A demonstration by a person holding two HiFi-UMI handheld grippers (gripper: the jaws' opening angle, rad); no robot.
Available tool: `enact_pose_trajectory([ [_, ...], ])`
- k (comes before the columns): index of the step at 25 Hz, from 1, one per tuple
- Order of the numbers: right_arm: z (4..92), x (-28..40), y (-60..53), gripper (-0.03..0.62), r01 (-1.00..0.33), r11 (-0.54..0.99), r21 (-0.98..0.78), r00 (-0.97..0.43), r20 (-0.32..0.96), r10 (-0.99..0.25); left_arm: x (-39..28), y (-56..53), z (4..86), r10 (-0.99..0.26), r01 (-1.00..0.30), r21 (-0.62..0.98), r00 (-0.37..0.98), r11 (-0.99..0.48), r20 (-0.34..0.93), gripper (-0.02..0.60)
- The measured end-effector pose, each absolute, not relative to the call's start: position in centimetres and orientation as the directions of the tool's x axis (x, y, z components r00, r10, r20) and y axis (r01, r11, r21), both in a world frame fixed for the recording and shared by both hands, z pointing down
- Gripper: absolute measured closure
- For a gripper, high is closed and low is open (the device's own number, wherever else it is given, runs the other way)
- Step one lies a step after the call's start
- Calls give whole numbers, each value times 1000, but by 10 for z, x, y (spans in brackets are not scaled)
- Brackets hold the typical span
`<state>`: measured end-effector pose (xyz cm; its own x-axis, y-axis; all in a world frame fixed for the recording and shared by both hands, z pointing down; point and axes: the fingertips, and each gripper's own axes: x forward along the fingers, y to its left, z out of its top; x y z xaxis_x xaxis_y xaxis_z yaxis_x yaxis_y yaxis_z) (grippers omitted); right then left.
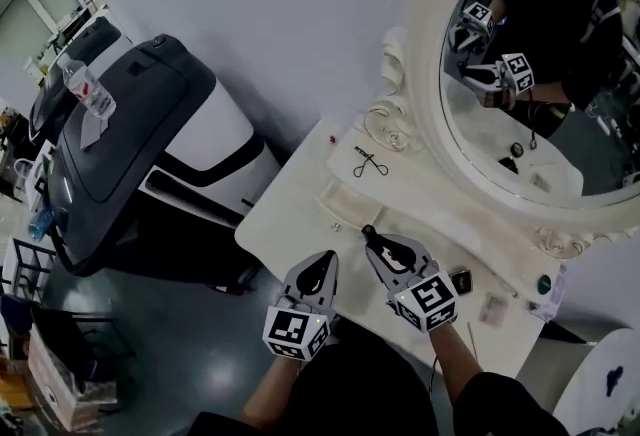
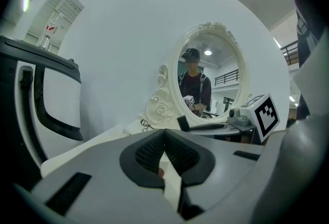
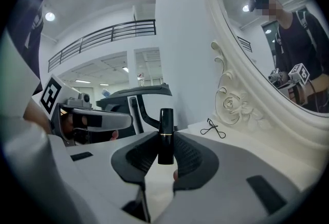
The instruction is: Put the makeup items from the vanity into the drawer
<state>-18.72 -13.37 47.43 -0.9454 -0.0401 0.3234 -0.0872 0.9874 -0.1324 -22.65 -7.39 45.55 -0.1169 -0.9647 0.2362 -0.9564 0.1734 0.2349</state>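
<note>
Right gripper (image 3: 165,148) clamps an upright black lipstick (image 3: 165,134) over the vanity (image 1: 300,214) top's front edge; left gripper (image 2: 164,142) is closed on nothing.
Small items near the top's right edge are too blurred to name. An eyelash curler (image 1: 370,162) lies near the back left corner, below the oval mirror (image 1: 540,74); the floor (image 1: 200,354) is glossy grey.

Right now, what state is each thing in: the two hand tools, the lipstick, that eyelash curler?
Left tool: shut, nothing in it.
Right tool: shut on the lipstick.
Lipstick: closed, upright, gripped at its lower end, clear of the vanity.
Eyelash curler: lying flat on the vanity near the mirror, neither tool touching it.
</note>
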Motion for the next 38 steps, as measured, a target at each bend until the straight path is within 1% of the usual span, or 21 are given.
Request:
enact_pose_trajectory([
  [8,493,-219,-167,490,-72,989,-130,-926,377,-18,-248,-110,469,-961,-957,237,-103,166,255,568],
  [15,518,-245,-183,490,-65,993,-103,-888,459,-10,-264,-127,490,-960,-955,253,-85,155,266,568],
  [21,553,-273,-184,490,-18,997,-79,-819,573,31,-279,-137,508,-959,-947,279,-82,160,270,568],
  [26,578,-289,-186,488,13,1000,-25,-754,657,26,-288,-140,521,-958,-942,295,-80,163,276,568],
  [32,587,-295,-182,488,34,999,-12,-731,682,33,-295,-136,526,-956,-938,303,-77,165,282,568],
  [38,590,-295,-185,488,14,1000,-11,-736,677,17,-299,-136,528,-956,-937,310,-73,163,283,568],
])
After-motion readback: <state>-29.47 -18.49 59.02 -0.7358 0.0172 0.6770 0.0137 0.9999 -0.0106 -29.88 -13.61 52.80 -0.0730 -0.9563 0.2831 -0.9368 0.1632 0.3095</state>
